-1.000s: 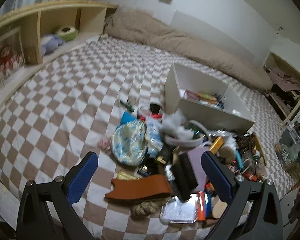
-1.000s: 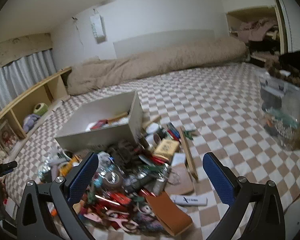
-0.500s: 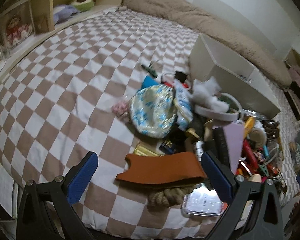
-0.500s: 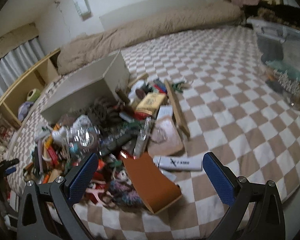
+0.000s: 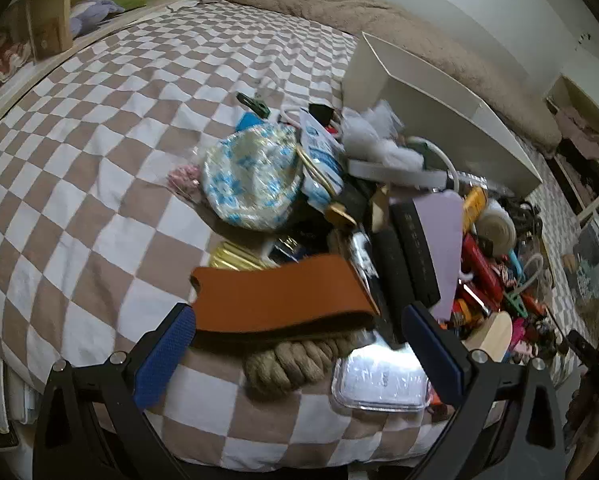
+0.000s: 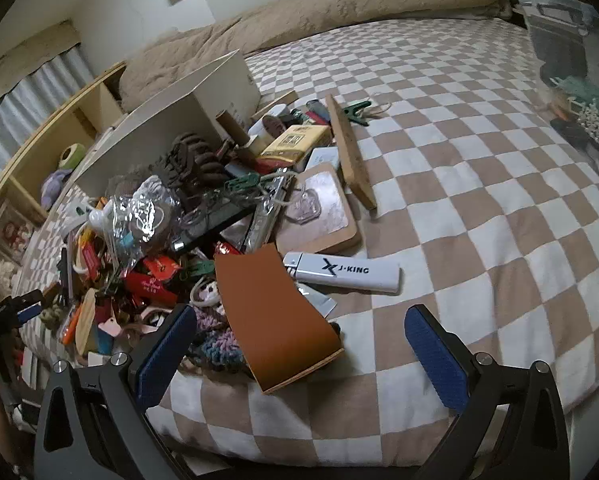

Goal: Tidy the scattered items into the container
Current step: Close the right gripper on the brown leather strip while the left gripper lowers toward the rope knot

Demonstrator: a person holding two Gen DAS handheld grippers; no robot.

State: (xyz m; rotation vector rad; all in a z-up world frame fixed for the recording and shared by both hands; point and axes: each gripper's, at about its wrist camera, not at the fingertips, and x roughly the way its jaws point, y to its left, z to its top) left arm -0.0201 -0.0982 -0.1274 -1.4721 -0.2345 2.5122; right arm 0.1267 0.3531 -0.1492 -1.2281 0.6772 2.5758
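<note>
Left tongs (image 5: pixel 297 354): blue pads spread wide, nothing between them, poised over the near edge of the bed (image 5: pixel 99 128). An orange leather-like sleeve (image 5: pixel 283 300) lies just beyond the pads, resting on a coil of thick rope (image 5: pixel 295 360); beside the rope sits a clear plastic lid (image 5: pixel 381 380).

Right tongs (image 6: pixel 299 354): likewise apart and empty, at the same near edge from the other side. The orange sleeve (image 6: pixel 275 316) lies just ahead of the left pad, with a white "J-KING" box (image 6: pixel 345 272) just beyond it.

The scattered items form one heap running from the near edge to the container (image 5: pixel 439 108), a white open box whose nearest wall touches the heap. Its contents cannot be made out from either view. A foil-wrapped floral bundle (image 5: pixel 253 182) marks the heap's left fringe.

Open room: bare checked bedcover left of the heap in the left view and right of a wooden strip (image 6: pixel 349 156) in the right view. A beige duvet (image 6: pixel 319 16) bounds the far side.
</note>
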